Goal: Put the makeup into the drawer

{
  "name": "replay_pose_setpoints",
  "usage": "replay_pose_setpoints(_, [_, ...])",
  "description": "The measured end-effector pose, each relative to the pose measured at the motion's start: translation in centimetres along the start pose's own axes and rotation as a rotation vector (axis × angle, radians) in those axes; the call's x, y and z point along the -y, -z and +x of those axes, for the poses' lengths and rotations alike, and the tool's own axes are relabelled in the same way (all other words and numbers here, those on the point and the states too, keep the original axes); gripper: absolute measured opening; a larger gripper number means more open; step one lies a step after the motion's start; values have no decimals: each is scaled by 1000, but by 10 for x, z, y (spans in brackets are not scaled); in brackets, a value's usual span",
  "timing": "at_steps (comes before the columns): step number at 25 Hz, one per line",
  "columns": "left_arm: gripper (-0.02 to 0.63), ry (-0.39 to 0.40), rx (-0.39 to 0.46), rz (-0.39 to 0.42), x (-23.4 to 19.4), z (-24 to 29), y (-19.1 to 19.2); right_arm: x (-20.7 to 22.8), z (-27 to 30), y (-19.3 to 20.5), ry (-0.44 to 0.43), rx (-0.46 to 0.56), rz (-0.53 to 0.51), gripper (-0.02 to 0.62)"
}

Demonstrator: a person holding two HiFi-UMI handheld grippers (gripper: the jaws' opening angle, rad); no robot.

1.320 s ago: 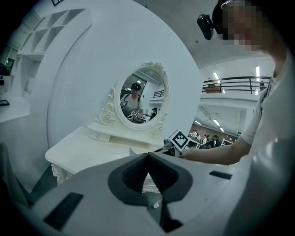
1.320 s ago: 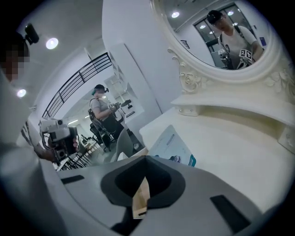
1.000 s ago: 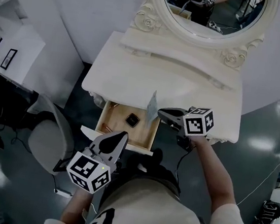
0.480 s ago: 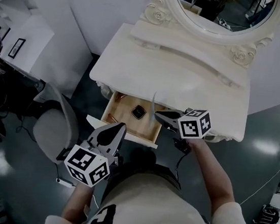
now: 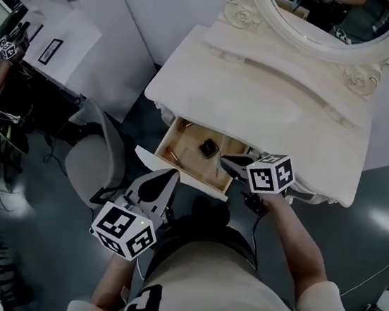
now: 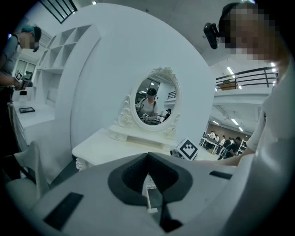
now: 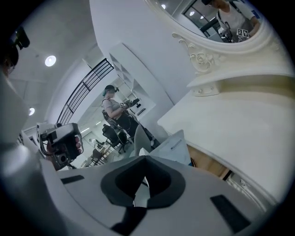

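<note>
Far left, a grey chair (image 5: 89,169) on a dark, glossy floor (image 5: 386,212). Left gripper (image 5: 169,178) low before the open drawer (image 5: 190,163), jaws pressed together on nothing. Inside the drawer, a dark square compact (image 5: 208,147) on bare wood. Right gripper (image 5: 225,162) at the drawer's right end, jaws pinching a pale flat packet (image 7: 177,146) by its lower edge, apparently not yet inside. Probably light, thin and floppy, perhaps slick; best gripped well in from a sealed edge. Beyond, a smooth white bench (image 5: 277,119), bare, under a carved oval mirror (image 5: 319,18).
</note>
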State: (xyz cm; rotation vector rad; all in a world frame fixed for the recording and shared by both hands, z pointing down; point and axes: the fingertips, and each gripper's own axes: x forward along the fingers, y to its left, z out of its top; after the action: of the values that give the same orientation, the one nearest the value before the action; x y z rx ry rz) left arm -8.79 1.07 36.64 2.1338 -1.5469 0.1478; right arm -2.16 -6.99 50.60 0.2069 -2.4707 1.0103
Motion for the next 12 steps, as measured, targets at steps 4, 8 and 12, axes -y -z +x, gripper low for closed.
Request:
replay_pose_setpoints(4, [55,-31,-12,-1,-11,-7,8,4,8,9,39,-23,8,25])
replay_pose_setpoints(8, [55,-7,6,-15,-25,-6,2,9,11,16,98,-38,34,25])
replay_pose_setpoints(12, [55,57,-8,-17,-47,3,-2,22,16,18,199,-54,49,25])
